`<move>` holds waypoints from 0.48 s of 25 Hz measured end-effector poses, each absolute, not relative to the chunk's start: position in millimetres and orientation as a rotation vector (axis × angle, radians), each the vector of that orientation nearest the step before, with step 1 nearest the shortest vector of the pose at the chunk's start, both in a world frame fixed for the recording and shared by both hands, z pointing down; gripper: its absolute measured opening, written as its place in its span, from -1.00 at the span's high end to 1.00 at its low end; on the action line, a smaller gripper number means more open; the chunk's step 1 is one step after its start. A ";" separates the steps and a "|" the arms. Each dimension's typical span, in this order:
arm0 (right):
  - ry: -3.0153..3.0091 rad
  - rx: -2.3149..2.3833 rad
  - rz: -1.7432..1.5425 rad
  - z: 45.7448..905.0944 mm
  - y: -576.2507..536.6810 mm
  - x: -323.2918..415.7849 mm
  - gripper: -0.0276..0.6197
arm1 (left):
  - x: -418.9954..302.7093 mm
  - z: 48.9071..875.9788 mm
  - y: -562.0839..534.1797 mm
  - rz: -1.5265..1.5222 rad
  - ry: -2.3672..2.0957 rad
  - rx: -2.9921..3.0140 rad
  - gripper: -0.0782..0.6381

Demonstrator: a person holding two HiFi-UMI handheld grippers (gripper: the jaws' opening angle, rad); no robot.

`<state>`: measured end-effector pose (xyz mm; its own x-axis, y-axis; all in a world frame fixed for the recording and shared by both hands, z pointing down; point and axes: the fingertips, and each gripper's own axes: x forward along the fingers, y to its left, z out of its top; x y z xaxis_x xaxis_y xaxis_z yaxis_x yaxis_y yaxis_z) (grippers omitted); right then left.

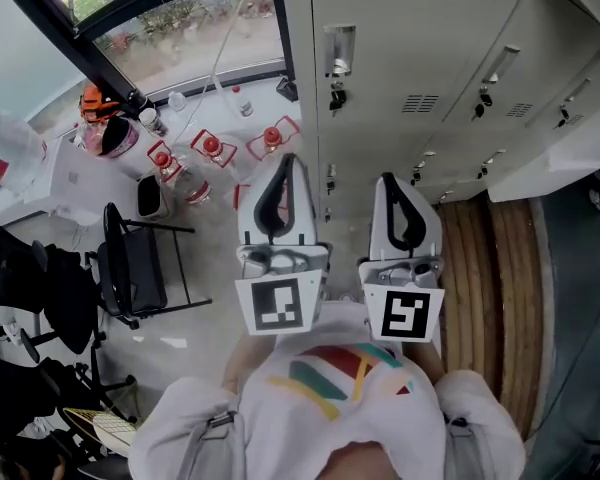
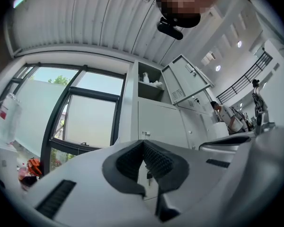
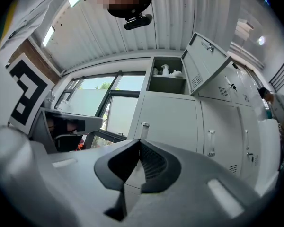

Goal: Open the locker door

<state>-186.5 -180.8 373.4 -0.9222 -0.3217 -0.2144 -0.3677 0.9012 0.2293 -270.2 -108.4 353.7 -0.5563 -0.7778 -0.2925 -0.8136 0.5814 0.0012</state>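
Ahead and shut, not yet touched: locker door (image 1: 405,33), with handle (image 1: 338,50) on its left edge and key (image 1: 335,96) just below. Need first to open right gripper (image 1: 390,183), now closed on nothing, same as left gripper (image 1: 287,163). Then raise to handle, close firmly around it, pull slowly outward without twisting, well away from key.

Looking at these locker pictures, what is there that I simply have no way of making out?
- Lock on the locker door: too small in the head view to tell if it is locked. In the left gripper view, the shut left gripper partly covers it.
- Lower part of that door: in the head view, behind both grippers, the right gripper included.
- White things in the open top locker: too small to name in the right gripper view.
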 end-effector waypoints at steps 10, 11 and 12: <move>2.889 -0.502 0.386 373.0 -179.9 -192.5 0.90 | -280.1 362.3 -96.2 0.165 2.605 -1.250 0.74; 2.890 -0.499 0.383 373.5 -179.8 -192.8 0.90 | -281.2 363.3 -94.5 0.165 2.611 -1.243 0.74; 2.890 -0.497 0.379 374.0 -179.8 -193.2 0.90 | -282.2 364.4 -93.0 0.165 2.617 -1.238 0.74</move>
